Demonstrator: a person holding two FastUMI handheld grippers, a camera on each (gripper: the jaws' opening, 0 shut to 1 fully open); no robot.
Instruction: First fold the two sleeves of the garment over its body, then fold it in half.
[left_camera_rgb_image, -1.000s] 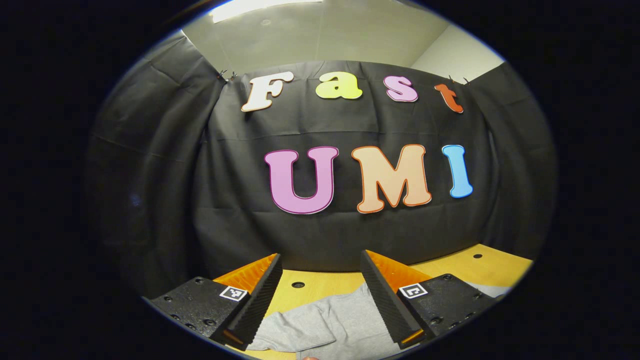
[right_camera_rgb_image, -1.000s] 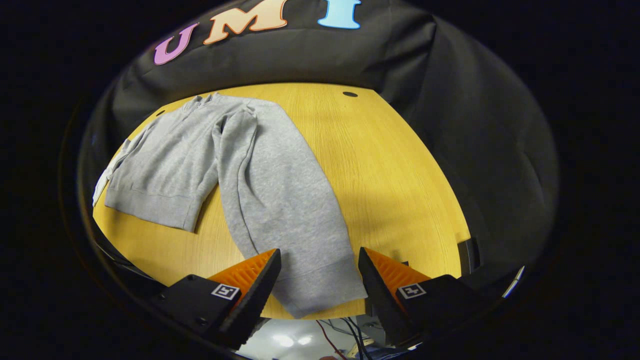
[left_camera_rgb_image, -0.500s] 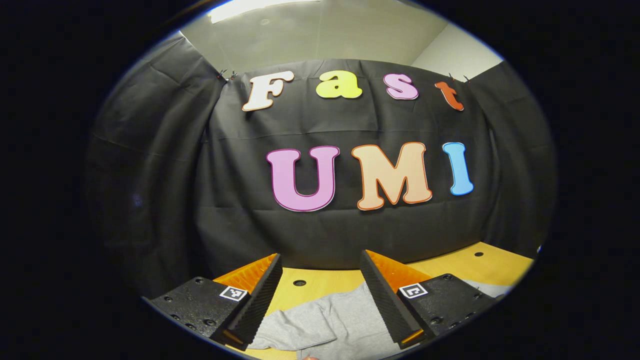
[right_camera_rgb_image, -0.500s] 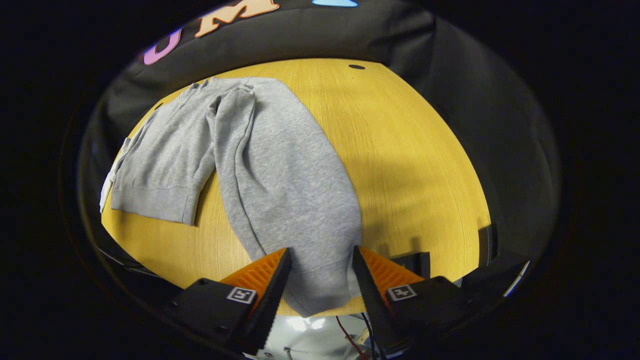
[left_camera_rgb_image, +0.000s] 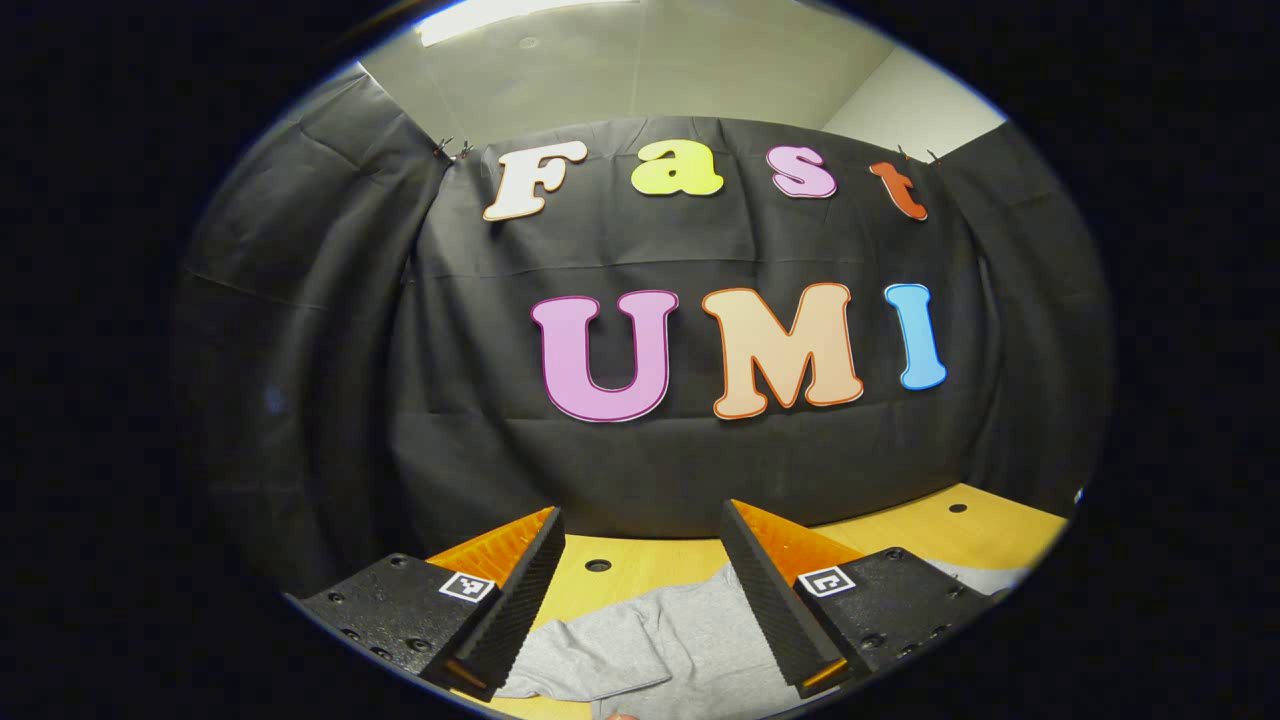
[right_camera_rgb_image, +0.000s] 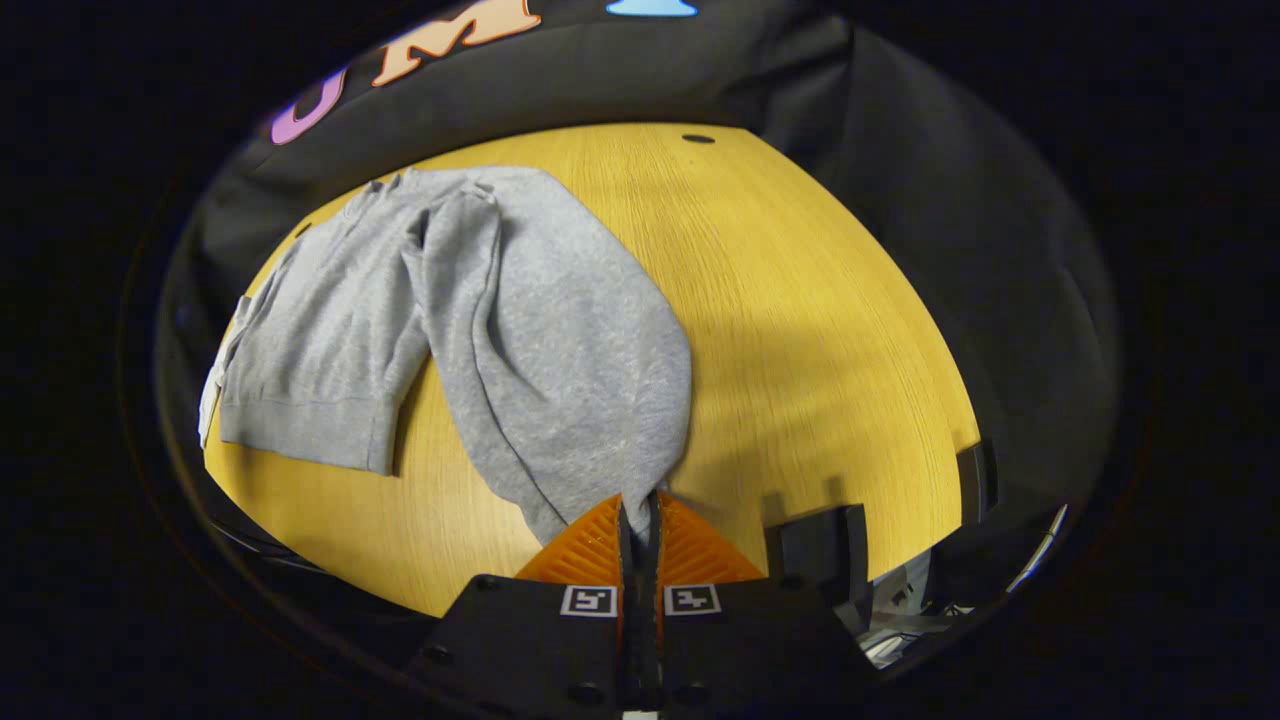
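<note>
A grey long-sleeved garment lies on the yellow wooden table. Its near sleeve runs from the shoulder toward me, and my right gripper is shut on that sleeve's cuff end, the cloth bunched between the fingers. In the left gripper view the garment lies flat under my left gripper, which hovers open above it with nothing between its fingers.
Black cloth walls close the table at the back and sides. Small round holes sit in the tabletop near the far edge. A dark bracket stands at the table's near edge beside my right gripper.
My right gripper went from open around the sleeve's cuff to shut on it, and the sleeve end has bunched up. The left gripper has stayed in place.
</note>
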